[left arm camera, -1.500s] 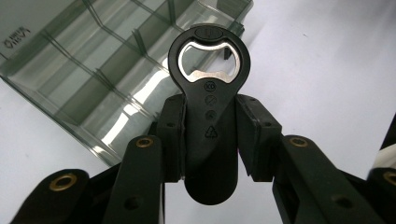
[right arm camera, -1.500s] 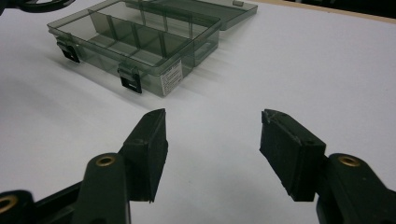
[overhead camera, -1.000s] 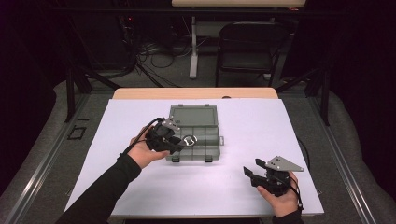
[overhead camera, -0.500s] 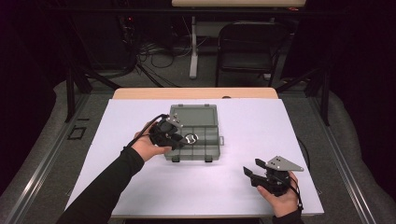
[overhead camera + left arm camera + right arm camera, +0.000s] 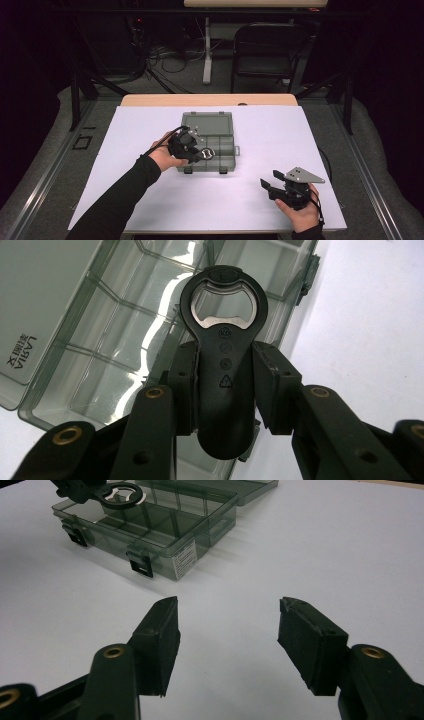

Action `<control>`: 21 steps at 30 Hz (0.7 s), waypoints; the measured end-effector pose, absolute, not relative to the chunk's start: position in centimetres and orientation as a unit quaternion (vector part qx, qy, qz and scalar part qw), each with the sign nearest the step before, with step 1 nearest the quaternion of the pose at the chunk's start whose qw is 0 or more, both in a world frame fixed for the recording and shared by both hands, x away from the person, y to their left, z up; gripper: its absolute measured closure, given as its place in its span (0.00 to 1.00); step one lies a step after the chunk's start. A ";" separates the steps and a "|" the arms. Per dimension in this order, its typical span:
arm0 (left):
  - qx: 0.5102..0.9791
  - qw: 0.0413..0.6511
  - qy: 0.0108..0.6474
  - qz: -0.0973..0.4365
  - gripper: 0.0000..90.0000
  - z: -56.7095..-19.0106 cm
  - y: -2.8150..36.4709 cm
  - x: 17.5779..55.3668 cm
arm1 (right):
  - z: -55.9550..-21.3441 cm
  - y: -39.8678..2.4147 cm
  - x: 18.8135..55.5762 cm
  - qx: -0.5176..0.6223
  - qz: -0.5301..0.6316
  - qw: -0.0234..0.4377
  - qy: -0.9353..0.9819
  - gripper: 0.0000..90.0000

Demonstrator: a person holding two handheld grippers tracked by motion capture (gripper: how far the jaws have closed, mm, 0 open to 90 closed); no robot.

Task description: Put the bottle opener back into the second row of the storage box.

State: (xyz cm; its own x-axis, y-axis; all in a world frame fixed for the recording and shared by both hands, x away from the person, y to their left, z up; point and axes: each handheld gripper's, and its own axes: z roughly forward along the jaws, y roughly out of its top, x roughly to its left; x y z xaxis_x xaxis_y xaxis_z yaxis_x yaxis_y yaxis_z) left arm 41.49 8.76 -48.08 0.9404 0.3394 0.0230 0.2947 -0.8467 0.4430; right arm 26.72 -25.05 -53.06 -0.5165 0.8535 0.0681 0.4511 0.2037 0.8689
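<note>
One white sheet (image 5: 250,200) covers the wooden table (image 5: 210,99); dark room behind, folding chair (image 5: 267,47) and floor cables (image 5: 165,52). Left gripper (image 5: 200,154) clamps the black bottle opener (image 5: 223,360) by its handle, over the open grey compartment box (image 5: 220,131). Opener's long axis runs along the jaws, ring end pointing away from the hand. Right gripper (image 5: 270,187) rests on the sheet, jaws wide, nothing between.

The bottle opener (image 5: 223,385) is black with a bare silver metal mouth, and the compartment box (image 5: 220,137) is smoky translucent grey with black latches. Both tools, left (image 5: 223,390) and right (image 5: 227,640), are black with brass-coloured rivets, over a plain white worktop (image 5: 300,145).
</note>
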 end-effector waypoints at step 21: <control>0.969 0.195 0.145 0.046 0.72 -49.0 7.1 42.0 | -53.1 -25.1 26.8 0.438 0.456 0.220 0.743 0.45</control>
State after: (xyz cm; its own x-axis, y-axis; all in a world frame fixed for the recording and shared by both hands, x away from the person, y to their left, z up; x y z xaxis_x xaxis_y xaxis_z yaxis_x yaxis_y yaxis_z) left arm 42.04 7.08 -49.02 0.9540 0.2981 0.0320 0.2626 -0.8823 0.3907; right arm 26.77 -25.11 -53.14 -0.5194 0.8514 0.0733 0.4503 0.1998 0.8702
